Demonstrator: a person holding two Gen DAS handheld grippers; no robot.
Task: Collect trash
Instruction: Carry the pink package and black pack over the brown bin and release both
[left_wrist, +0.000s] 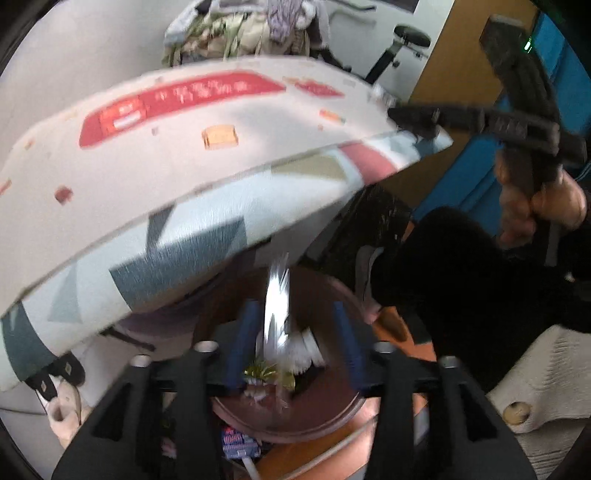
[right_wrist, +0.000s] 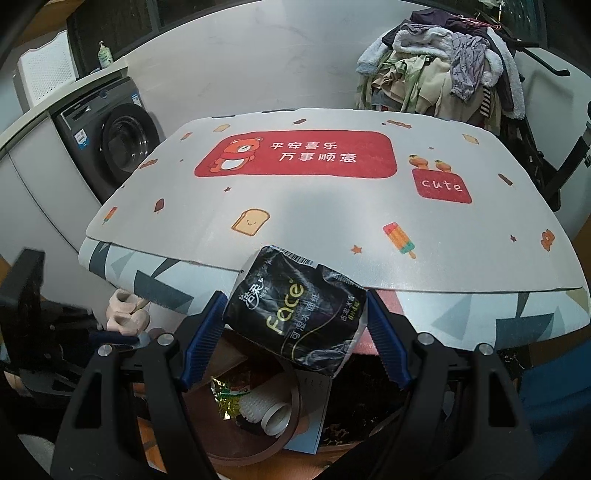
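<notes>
Trash lies in a round brown bin (right_wrist: 291, 398): white ribbed plastic cups (right_wrist: 264, 411) and gold foil (right_wrist: 225, 397). Above it, the right claw (right_wrist: 295, 332) grips a crumpled black tissue wrapper (right_wrist: 295, 317). The left claw (left_wrist: 291, 350), angled downward, stands part open around blurred silvery scrap (left_wrist: 277, 306), unpressed.

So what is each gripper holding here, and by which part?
The right gripper clamps the black Face tissue wrapper by its two side edges, above the brown bin. The left gripper holds nothing: its jaws are open, with a blurred silvery scrap loose between them.
</notes>
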